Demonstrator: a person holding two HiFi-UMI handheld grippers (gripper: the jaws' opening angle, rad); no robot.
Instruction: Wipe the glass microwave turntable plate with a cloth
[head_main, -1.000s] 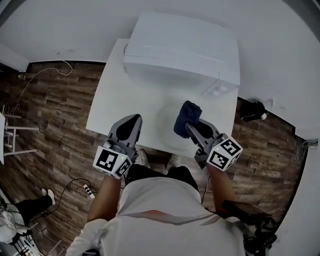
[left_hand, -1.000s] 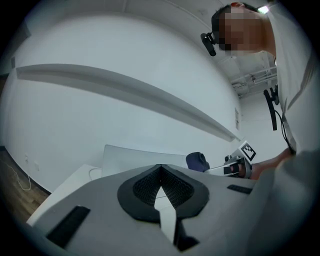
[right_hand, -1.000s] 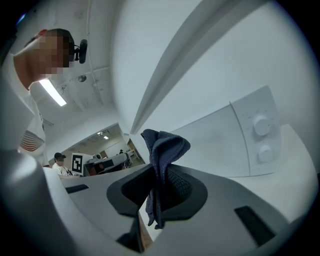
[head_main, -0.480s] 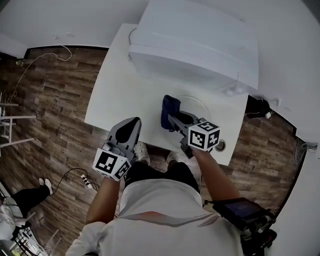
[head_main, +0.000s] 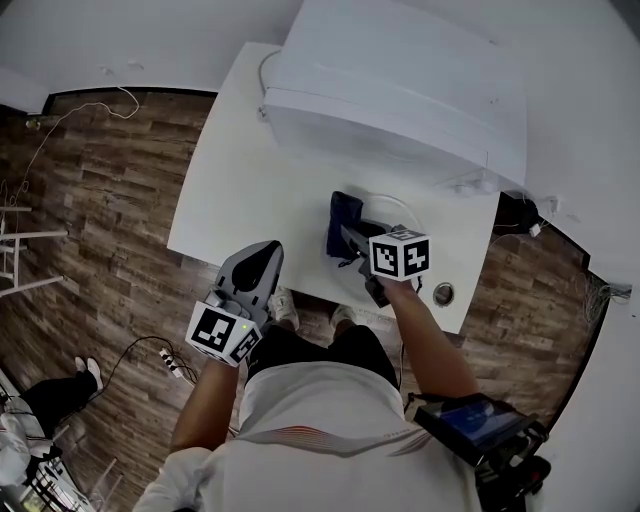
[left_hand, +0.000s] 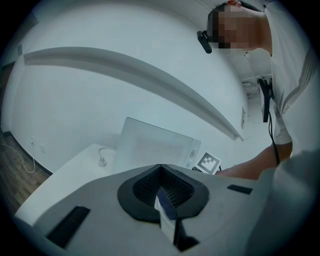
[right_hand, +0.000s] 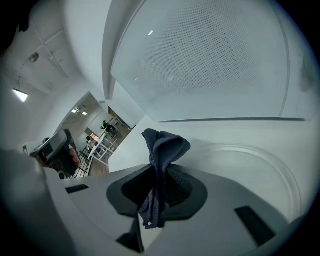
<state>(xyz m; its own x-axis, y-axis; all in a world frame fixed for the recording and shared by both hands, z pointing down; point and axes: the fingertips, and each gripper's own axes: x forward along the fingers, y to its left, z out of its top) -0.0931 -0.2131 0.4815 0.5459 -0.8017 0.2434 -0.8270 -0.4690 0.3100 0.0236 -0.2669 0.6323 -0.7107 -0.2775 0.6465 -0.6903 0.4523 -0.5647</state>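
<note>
The clear glass turntable plate (head_main: 400, 212) lies flat on the white table (head_main: 230, 190) in front of the microwave (head_main: 400, 90). My right gripper (head_main: 345, 236) is shut on a dark blue cloth (head_main: 346, 214), which sits bunched at the plate's left edge. In the right gripper view the cloth (right_hand: 162, 150) stands up from between the jaws, with the plate's rim (right_hand: 265, 162) to its right. My left gripper (head_main: 256, 264) is shut on nothing and hovers over the table's front edge, left of the plate. Its jaws in the left gripper view (left_hand: 161, 192) are closed and empty.
The microwave door (right_hand: 210, 55) is shut and close behind the plate. A small round object (head_main: 443, 293) lies near the table's front right corner. On the wood floor are a power strip (head_main: 175, 380) and a cable (head_main: 70, 125). White walls bound the table's far side.
My right gripper has swung leftward across the plate with the cloth and turned its marker cube towards me. The left gripper has stayed put.
</note>
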